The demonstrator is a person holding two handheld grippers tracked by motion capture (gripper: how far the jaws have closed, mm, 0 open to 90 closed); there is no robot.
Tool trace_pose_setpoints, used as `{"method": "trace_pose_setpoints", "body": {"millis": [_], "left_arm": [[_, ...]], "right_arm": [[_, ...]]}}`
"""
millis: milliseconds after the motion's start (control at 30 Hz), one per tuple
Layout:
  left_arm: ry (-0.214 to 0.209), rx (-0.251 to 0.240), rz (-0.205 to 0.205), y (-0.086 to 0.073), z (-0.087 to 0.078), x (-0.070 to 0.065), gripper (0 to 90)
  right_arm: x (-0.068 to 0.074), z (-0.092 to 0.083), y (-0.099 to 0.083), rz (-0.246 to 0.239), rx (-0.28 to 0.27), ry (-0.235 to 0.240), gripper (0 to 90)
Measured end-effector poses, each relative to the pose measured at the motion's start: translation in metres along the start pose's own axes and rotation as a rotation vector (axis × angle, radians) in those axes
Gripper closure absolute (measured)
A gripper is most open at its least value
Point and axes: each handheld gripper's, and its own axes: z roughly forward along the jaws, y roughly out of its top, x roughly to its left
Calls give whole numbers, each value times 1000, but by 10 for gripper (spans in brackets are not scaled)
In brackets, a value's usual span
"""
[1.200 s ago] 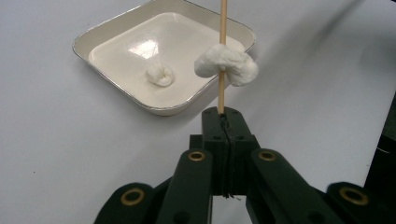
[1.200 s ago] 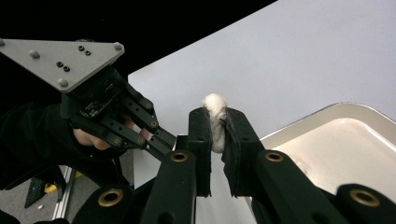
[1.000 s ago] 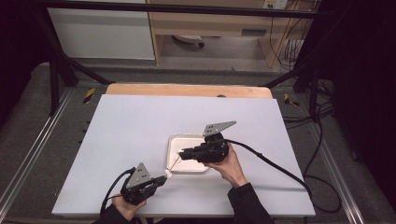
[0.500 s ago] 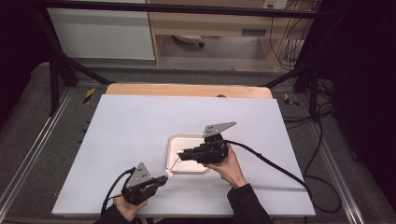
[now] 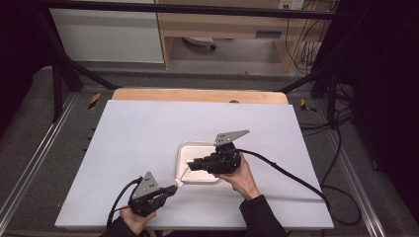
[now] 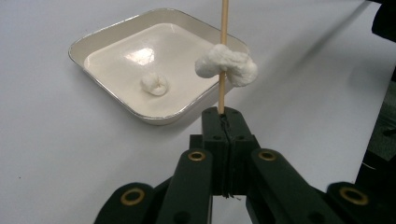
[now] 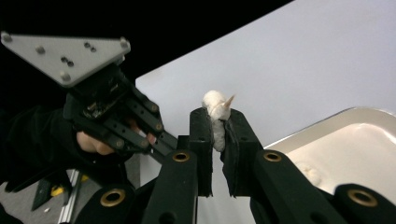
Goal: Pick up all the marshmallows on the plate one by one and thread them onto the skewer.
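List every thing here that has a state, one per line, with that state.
Left tongs: shut on the skewer.
Skewer: upright, one marshmallow threaded on it.
Right tongs: shut on a second marshmallow, skewer tip through it.
Tray: holds one loose marshmallow piece.

This looks like a lab set up for recording handling work. A white counter (image 5: 148, 143) stands inside a black metal frame (image 5: 59, 74), with aluminium rails (image 5: 29, 168) along the grey floor on both sides. Loose black cables (image 5: 341, 148) trail at the right. Behind stand a white cabinet (image 5: 108, 34) and a wooden shelf unit (image 5: 222, 24), probably storage, though dimly lit.
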Motion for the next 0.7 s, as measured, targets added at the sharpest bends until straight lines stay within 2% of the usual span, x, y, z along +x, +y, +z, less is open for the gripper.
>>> {"method": "trace_pose_setpoints", "body": {"millis": [33, 67, 100, 133, 200, 267, 533, 600, 700], "left_arm": [[-11, -26, -17, 8, -3, -1, 891], [44, -9, 26, 14, -2, -6, 891], [74, -14, 45, 12, -1, -6, 892], [41, -25, -4, 8, -2, -2, 892], [39, -11, -1, 7, -3, 1, 891], [40, -17, -7, 7, -4, 1, 891], [31, -9, -6, 7, 0, 2, 889], [32, -7, -18, 6, 0, 4, 889], [20, -6, -34, 5, 0, 6, 888]], "right_arm": [[0, 5, -2, 5, 51, 20, 832], [1, 16, -8, 1, 96, 38, 829], [3, 24, -13, -11, 70, 53, 830], [3, 26, -15, -28, 40, 44, 829], [0, 31, -18, -17, 37, 57, 824], [-2, 32, -18, 1, 23, 74, 818], [2, 27, -17, -32, 17, 16, 730], [2, 25, -16, -42, 12, 10, 656], [4, 22, -16, -46, 10, 0, 598]]}}
